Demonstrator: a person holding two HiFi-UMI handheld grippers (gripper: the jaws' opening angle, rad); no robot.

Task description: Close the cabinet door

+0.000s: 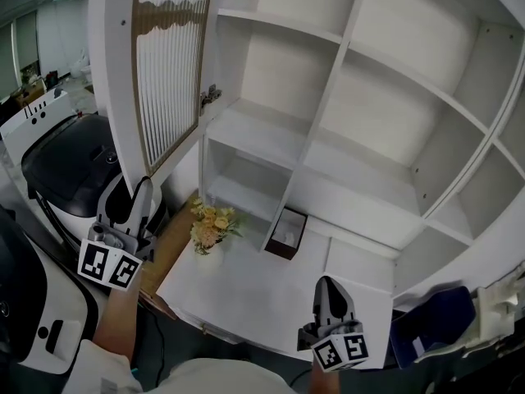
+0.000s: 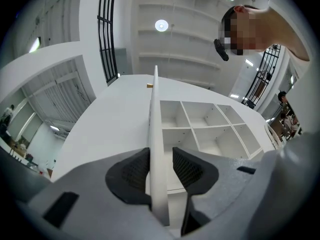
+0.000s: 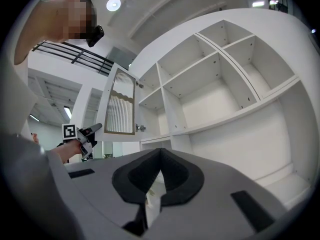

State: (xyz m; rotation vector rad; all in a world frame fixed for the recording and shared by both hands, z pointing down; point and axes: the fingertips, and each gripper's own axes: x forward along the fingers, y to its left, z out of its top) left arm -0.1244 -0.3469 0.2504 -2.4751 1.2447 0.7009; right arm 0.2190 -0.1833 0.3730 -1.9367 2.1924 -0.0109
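Bright room, white surface (image 1: pixel 246 294) low in the head view. Above it, tall white cabinet (image 1: pixel 394 138) of bare open compartments, filling most of that view. At its left side, cabinet door (image 1: pixel 168 64) with a ribbed glass panel, swung wide out and far from flush with the front. Nothing shut so far: the whole closing swing left to do.

At the door's lower free edge, left gripper (image 1: pixel 141 189), raised. In the left gripper view, door edge upright between the jaws, one pad (image 2: pixel 135 171) against the panel, the other just off it with a sliver of gap. Straddling, then, not clenched on it. Judged as the grasp stage, just ahead of the push.

Low over the surface and well apart from the door, right gripper (image 1: pixel 330 290), jaws clenched together on nothing.

Left to do: firm up the hold, swing the door across the left-hand compartments, seat it flat against the frame.

Near the cabinet foot, pale flowers (image 1: pixel 209 224) and a dark open box (image 1: pixel 287 232), seemingly below the door's sweep. Smallest, the metal hinge (image 1: pixel 210 95) at the door's inner edge.
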